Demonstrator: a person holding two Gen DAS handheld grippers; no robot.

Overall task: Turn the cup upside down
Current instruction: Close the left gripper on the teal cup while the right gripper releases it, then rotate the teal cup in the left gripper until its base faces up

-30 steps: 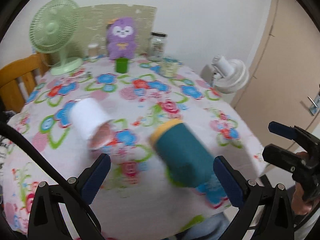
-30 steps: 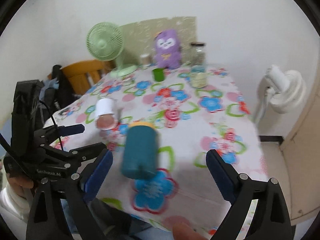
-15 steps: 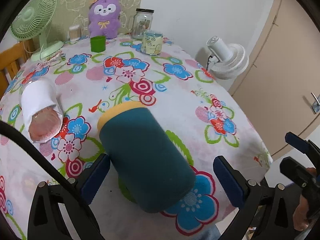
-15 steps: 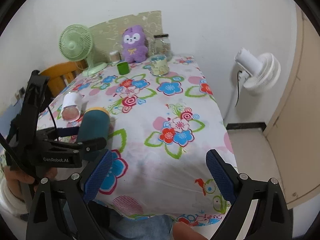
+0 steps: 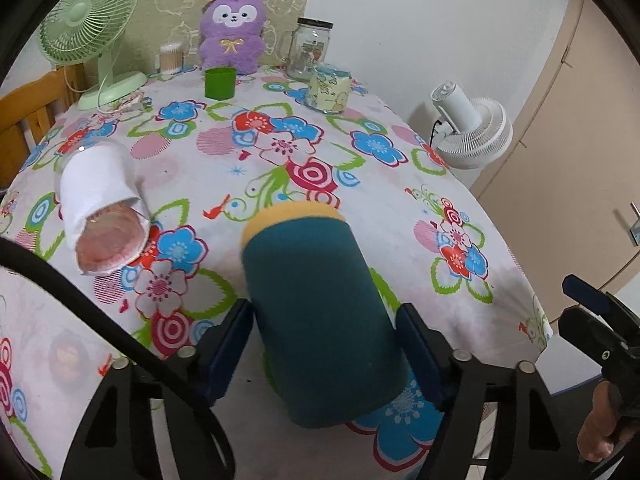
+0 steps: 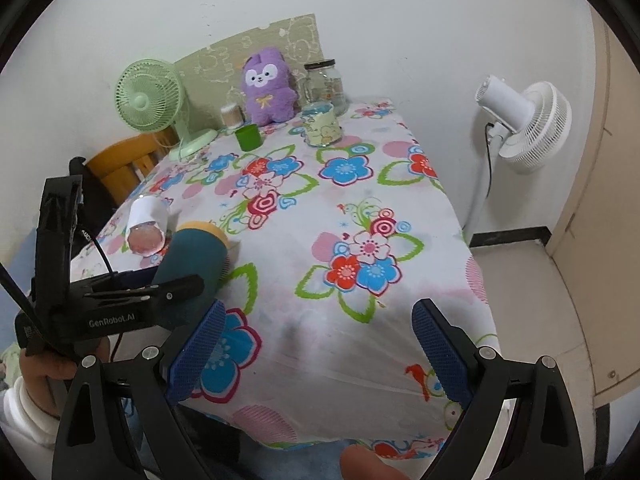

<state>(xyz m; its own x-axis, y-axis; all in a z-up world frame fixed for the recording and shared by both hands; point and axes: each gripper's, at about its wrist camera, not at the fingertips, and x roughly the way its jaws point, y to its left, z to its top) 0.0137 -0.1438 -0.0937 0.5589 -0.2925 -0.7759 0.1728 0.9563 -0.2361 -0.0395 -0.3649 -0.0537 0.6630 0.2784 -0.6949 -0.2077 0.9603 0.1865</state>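
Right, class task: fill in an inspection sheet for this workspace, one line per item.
Surface: floral tablecloth over table.
Job's things: teal cup with yellow rim lying on its side; white paper-wrapped cup also lying.
Clutter: purple plush toy, green plastic cup, glass jar, green desk fan.
Grippers: left tool straddles teal cup; right tool open, empty.
Cables: black lead.
Surroundings: white floor fan, wooden chair.

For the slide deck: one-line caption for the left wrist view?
Left gripper closes around a teal cup lying on the floral tablecloth.

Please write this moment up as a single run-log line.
left gripper: shut on teal cup, tilted | right gripper: open, empty | white cup: on its side | flip: not done
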